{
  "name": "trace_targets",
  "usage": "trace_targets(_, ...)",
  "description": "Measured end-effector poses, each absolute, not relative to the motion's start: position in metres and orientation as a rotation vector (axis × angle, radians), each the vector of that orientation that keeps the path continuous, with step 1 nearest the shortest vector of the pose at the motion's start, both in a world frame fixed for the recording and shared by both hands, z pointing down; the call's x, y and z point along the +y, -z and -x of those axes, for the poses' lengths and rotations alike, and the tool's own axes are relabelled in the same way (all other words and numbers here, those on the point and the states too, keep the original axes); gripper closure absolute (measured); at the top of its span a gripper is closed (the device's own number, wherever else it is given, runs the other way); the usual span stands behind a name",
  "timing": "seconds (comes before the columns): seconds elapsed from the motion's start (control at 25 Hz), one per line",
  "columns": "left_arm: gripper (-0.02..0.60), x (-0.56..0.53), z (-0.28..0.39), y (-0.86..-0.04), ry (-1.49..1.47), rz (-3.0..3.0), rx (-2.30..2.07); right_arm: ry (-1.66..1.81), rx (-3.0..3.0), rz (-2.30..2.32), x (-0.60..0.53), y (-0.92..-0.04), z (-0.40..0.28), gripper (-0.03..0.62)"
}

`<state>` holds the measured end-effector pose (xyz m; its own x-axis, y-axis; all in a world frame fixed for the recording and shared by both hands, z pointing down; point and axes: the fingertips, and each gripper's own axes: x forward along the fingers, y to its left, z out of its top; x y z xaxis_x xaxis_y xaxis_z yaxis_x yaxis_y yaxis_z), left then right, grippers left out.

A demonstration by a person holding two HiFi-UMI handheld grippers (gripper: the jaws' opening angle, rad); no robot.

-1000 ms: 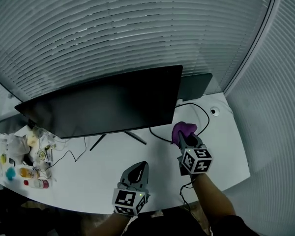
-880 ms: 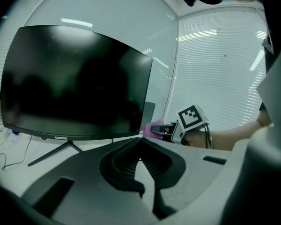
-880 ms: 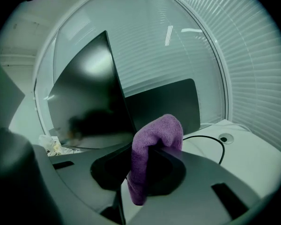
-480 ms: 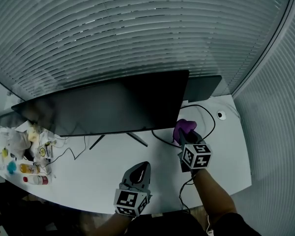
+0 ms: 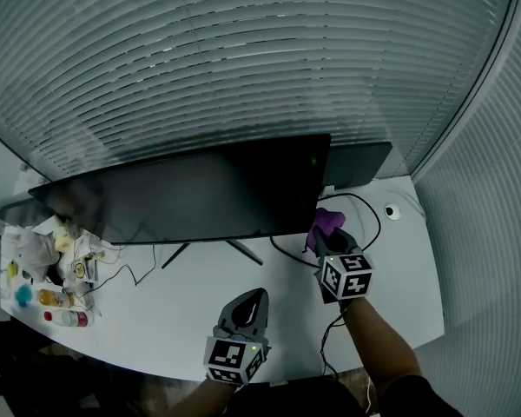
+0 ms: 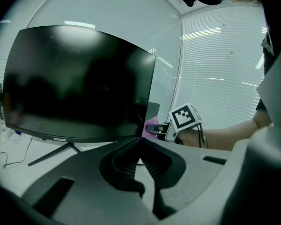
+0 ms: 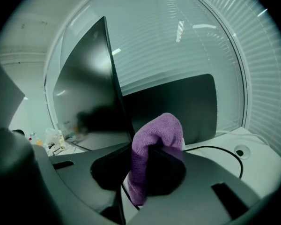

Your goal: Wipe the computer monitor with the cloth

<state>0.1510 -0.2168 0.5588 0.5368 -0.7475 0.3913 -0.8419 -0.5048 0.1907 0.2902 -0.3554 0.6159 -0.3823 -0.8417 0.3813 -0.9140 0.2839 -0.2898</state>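
Right gripper [image 5: 326, 234] moved forward since a second ago | purple cloth [image 5: 328, 220] now at lower right corner of the monitor [image 5: 200, 194] | contact possibly made, unclear from above

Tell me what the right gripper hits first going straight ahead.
Probably the right edge of the monitor, met by the purple cloth in the right gripper; depth is unclear; it may pass to the dark screen behind.

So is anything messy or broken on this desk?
Nothing looks broken or spilled. The left end of the desk holds a jumbled pile of small items, and a black cable loops loose across the right side, near the purple cloth.
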Motion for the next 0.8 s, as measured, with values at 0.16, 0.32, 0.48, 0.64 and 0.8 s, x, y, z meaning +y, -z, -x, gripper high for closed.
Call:
trace_targets(0.16,0.575,-0.218,-0.152,-0.551,-0.349,-2.429,-1.311,-0.653,-2.420,-1.644,-0.359,-0.598,-0.288,0.516)
trace_targets(0.32,0.575,-0.218,-0.151,-0.543,-0.329,-2.445,-1.321,-0.615,-2.447,-1.653,-0.359,-0.581,-0.288,0.514)
trace_targets(0.48,0.575,-0.217,-0.149,-0.535,-0.310,-2.464,-1.326,-0.574,-2.469,-1.671,-0.359,-0.563,-0.287,0.514)
trace_targets(0.64,0.575,-0.214,-0.148,-0.522,-0.298,-2.488,-1.336,-0.540,-2.488,-1.686,-0.356,-0.542,-0.288,0.514)
trace_targets(0.8,0.575,-0.216,-0.147,-0.507,-0.272,-2.509,-1.337,-0.491,-2.510,-1.696,-0.360,-0.517,-0.287,0.514)
